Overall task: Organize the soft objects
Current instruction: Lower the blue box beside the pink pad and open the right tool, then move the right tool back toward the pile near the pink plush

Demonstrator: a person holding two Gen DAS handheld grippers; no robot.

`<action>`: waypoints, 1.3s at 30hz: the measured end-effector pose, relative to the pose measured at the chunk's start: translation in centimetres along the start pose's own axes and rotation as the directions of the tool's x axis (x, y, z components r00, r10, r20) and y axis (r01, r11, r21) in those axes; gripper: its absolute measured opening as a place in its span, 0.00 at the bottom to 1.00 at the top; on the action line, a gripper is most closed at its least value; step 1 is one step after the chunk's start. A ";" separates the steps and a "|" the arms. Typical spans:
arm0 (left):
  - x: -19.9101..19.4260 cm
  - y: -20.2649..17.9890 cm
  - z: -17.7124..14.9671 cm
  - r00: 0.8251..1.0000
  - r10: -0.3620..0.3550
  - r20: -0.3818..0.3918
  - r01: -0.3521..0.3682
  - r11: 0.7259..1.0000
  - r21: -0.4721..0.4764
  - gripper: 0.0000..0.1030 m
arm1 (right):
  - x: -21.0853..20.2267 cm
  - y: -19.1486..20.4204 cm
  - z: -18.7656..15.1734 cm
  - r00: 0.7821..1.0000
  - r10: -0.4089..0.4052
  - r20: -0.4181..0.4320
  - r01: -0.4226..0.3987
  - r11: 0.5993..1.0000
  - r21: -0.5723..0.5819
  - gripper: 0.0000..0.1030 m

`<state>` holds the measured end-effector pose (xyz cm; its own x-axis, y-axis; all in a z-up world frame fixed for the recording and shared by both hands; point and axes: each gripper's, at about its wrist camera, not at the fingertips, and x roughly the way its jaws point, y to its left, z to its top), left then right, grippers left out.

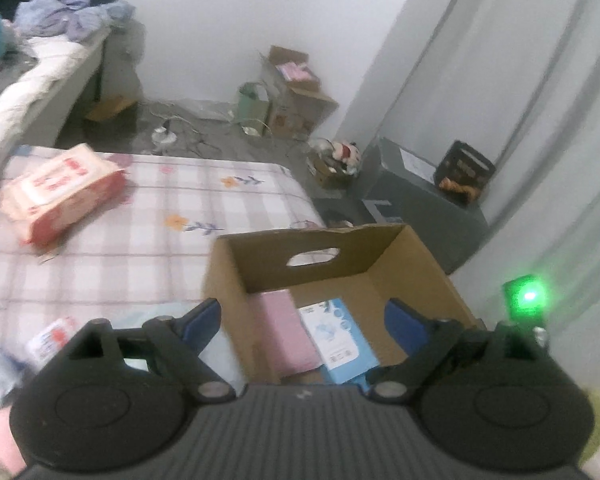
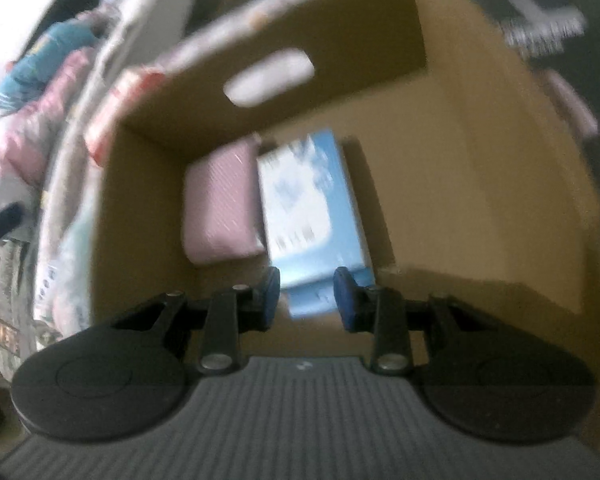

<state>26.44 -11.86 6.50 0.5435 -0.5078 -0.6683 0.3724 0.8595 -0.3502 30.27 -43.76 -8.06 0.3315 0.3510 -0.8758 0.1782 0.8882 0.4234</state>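
Right claw (image 2: pixel 306 298), half open and holding nothing, hangs inside cardboard box (image 2: pixel 480 200) over blue tissue pack (image 2: pixel 312 216) laid beside pink pack (image 2: pixel 220 208), likely for snug rows; my left claw (image 1: pixel 304 320) gapes empty, red wipes pack (image 1: pixel 60 192) waiting on bed (image 1: pixel 220 208).

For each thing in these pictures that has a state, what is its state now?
cardboard box: open at the top, holding two packs.
pink pack: lying flat in the box.
blue pack: lying in the box beside the pink pack.
red tissue pack: lying on the checked sheet, outside the box.
left gripper: open, holding nothing.
right gripper: open over the blue pack.
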 end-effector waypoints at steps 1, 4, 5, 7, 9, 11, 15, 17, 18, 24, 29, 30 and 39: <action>-0.8 0.7 -0.5 1.000 0.007 0.009 -0.007 1.000 -0.008 0.88 | 0.7 -0.3 -0.1 1.000 -0.001 -0.019 0.001 1.000 0.020 0.29; -3.1 3.0 -2.4 0.999 0.041 0.029 -0.040 0.998 -0.041 0.88 | 2.6 -0.8 -0.3 0.999 -0.017 -0.048 0.019 0.998 0.057 0.29; -3.8 3.9 -3.0 0.998 0.056 0.036 -0.054 0.997 -0.055 0.88 | 2.9 -0.7 -0.2 0.999 -0.020 -0.047 0.023 0.998 0.060 0.29; -5.1 5.8 -4.5 0.995 0.090 0.047 -0.086 0.993 -0.083 0.88 | 3.2 -0.4 0.2 1.000 -0.018 -0.024 0.019 0.998 0.056 0.29; -6.0 7.4 -5.8 0.990 0.129 0.048 -0.123 0.985 -0.118 0.89 | 3.2 0.0 0.8 0.999 -0.041 0.002 0.041 0.998 0.041 0.29; -6.8 9.1 -7.1 0.986 0.160 0.042 -0.151 0.976 -0.157 0.89 | 3.3 0.1 1.1 0.999 -0.043 0.012 0.042 0.998 0.044 0.29; -8.1 11.5 -9.1 0.978 0.205 0.034 -0.194 0.959 -0.206 0.89 | 3.5 0.6 1.5 0.998 -0.050 0.025 0.049 0.998 0.033 0.29; -8.6 12.4 -9.9 0.975 0.220 0.039 -0.206 0.953 -0.220 0.89 | 3.5 1.1 1.5 0.998 -0.053 0.026 0.053 0.998 0.019 0.29; -8.8 12.6 -10.2 0.973 0.227 0.042 -0.212 0.951 -0.227 0.89 | 3.7 1.2 1.5 0.998 -0.056 0.027 0.056 0.998 0.014 0.29; -9.9 13.0 -11.2 0.963 0.262 0.064 -0.243 0.945 -0.220 0.89 | 3.9 1.5 1.0 0.998 -0.057 0.039 0.057 0.998 0.004 0.29; -10.3 13.2 -12.0 0.959 0.275 0.068 -0.256 0.943 -0.212 0.89 | 3.8 1.4 0.9 0.997 -0.056 0.051 0.055 0.998 0.018 0.29; -10.4 13.4 -12.2 0.958 0.278 0.068 -0.258 0.942 -0.214 0.89 | 3.6 1.2 0.7 0.997 -0.055 0.050 0.054 0.998 0.018 0.29; -12.1 14.5 -13.8 0.937 0.337 0.098 -0.312 0.927 -0.206 0.89 | 0.7 2.9 -0.6 0.996 -0.076 0.047 0.076 0.997 -0.005 0.52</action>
<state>14.84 7.55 0.44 0.7080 -0.1920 -0.6796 0.0208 0.9676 -0.2517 30.47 -40.79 -7.58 0.3604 0.2682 -0.8934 0.1982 0.9139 0.3543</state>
